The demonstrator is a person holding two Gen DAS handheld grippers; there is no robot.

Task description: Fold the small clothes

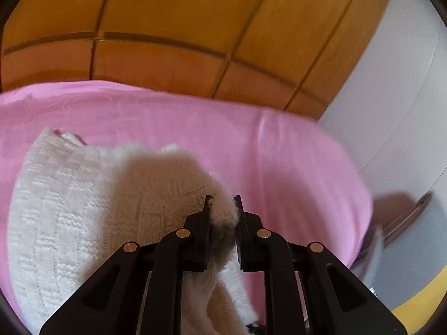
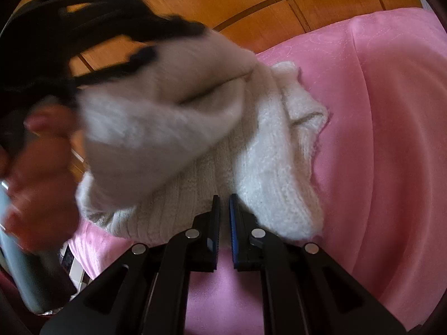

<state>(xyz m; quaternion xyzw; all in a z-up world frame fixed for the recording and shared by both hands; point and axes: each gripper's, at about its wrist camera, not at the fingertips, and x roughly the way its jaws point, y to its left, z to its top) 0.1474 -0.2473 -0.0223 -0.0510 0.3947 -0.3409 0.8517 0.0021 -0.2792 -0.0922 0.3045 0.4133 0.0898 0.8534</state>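
Observation:
A small white knitted garment (image 1: 64,201) lies on a pink cloth (image 1: 279,162). My left gripper (image 1: 223,199) is shut on a bunched edge of the garment and holds that part lifted above the rest. In the right wrist view the lifted fold (image 2: 156,117) hangs blurred in the air from the left gripper (image 2: 56,28) at upper left, above the flat part of the garment (image 2: 279,173). My right gripper (image 2: 224,199) hovers just over the garment's near edge, jaws nearly closed with a narrow gap and nothing between them.
The pink cloth (image 2: 391,139) covers the surface and drops off at its far edge to an orange wooden floor (image 1: 181,28). A white wall or cabinet (image 1: 391,111) stands at the right. The hand (image 2: 36,167) that holds the left gripper shows at left.

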